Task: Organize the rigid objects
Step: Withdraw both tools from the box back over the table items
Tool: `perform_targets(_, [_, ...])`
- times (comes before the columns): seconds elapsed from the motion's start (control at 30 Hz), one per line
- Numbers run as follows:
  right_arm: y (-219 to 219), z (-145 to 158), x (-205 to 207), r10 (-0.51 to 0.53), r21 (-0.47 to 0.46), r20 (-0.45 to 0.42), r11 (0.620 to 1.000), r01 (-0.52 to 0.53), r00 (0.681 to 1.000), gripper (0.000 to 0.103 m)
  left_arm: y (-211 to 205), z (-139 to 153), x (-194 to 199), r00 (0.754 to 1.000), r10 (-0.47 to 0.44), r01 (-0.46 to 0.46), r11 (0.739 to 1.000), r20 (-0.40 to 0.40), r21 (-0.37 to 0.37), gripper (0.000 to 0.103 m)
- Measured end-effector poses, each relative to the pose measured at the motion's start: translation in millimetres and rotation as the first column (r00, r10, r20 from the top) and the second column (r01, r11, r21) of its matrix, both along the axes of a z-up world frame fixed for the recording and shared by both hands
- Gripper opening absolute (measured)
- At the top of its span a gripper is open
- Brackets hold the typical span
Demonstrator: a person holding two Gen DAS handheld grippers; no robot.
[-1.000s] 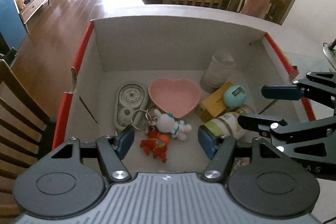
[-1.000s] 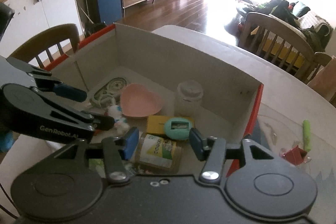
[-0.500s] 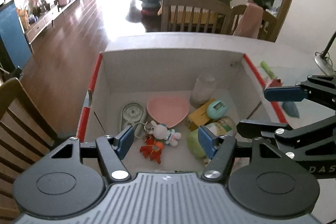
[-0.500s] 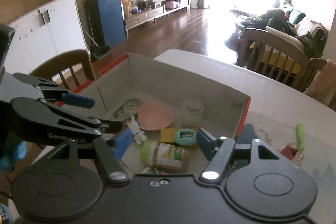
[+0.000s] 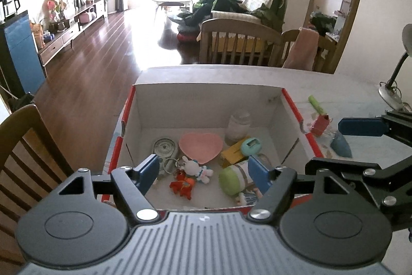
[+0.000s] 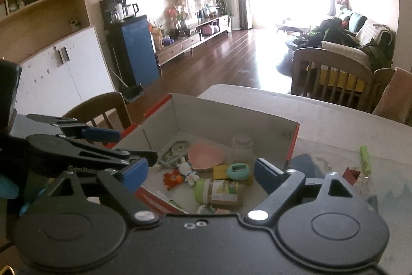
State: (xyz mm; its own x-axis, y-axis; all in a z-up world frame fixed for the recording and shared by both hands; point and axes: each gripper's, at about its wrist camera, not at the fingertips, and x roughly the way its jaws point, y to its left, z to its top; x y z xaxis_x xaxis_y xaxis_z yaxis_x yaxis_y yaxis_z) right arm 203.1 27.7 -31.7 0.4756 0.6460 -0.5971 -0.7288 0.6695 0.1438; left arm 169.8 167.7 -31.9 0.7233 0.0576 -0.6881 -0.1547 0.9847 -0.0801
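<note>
1. The cardboard box [image 5: 206,105], white inside with red outer edges, sits in the lower middle of both views on a pale table [image 5: 334,84], open at the top.
2. On its floor lie a pink heart-shaped dish [image 5: 200,147], a clear lidded jar [image 5: 238,126] upright in the far right corner, a yellow box [image 5: 233,153] with a teal oval gadget [image 5: 251,145] on it, and a green-capped bottle [image 6: 219,191] on its side.
3. Near the front lie a white plush rabbit [image 5: 197,168], a red-orange figure [image 5: 182,184] and a round grey-white device [image 5: 164,147].
4. The left gripper [image 5: 204,172] hangs above the box's near edge; its jaws have just been opening and hold nothing.
5. The right gripper [image 6: 199,175] likewise stands wide apart and empty, its jaws just opened further.
6. On the table right of the box lie a green marker [image 6: 365,159] and a small red item [image 6: 352,174].
</note>
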Motion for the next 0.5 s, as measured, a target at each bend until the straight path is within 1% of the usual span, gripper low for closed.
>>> perform_targets(0.1, [-5,3,-7,-0.004,0.012,0.008,1.0,0.004,1.0,0.093,-5,4,-6,1.0,-0.001,0.001,1.0,0.006,-0.004,0.076])
perform_targets(0.27, [-22,9,-11,-0.017,0.035,0.02,0.999,0.016,1.0,0.097,-18,12,-11,1.0,0.002,-0.002,1.0,0.025,0.001,0.083])
perform_targets(0.37, [-34,12,-11,-0.021,0.044,0.031,0.999,0.02,0.999,0.098,-27,16,-12,0.999,0.006,-0.005,1.0,0.034,-0.01,0.084])
perform_targets(0.47, [-50,14,-9,-0.024,0.045,0.041,0.999,0.022,0.999,0.098,-37,18,-9,0.999,0.017,-0.017,1.0,0.04,-0.014,0.088])
perform_targets(0.5, [-55,14,-9,-0.024,0.044,0.046,0.999,0.022,0.999,0.098,-41,19,-8,0.999,0.018,-0.017,1.0,0.045,-0.018,0.088])
